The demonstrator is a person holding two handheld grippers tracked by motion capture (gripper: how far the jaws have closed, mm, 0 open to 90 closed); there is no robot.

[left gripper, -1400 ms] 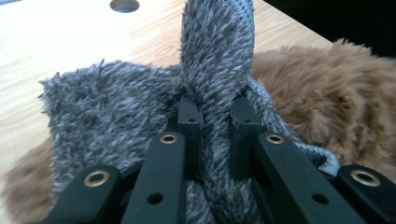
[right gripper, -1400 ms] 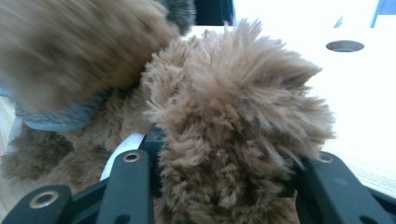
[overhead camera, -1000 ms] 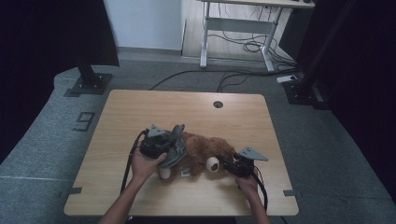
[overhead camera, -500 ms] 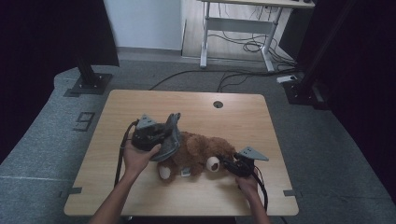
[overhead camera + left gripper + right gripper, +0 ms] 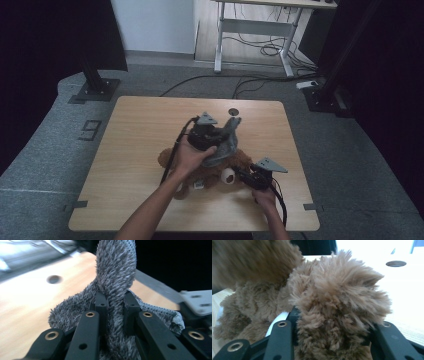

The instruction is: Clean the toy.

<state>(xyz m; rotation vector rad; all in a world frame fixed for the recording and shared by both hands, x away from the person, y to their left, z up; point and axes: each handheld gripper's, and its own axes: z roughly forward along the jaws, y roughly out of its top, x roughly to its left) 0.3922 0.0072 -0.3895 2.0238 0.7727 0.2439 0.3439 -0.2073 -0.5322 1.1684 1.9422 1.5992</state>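
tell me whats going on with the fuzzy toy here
A person works at a light wooden table with two hand-held grippers. The left hand-held gripper is shut on a fuzzy grey knitted cloth, lifted above a shaggy brown plush toy. The right hand-held gripper clamps the toy's fur, pinning it down.

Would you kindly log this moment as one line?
left gripper: shut on grey fuzzy cloth | right gripper: shut on brown plush toy | wooden table

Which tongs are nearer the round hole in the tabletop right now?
Left. The left tongs, clamping the grey cloth, sit just short of the hole; the right tongs grip the brown plush toy nearer the person.
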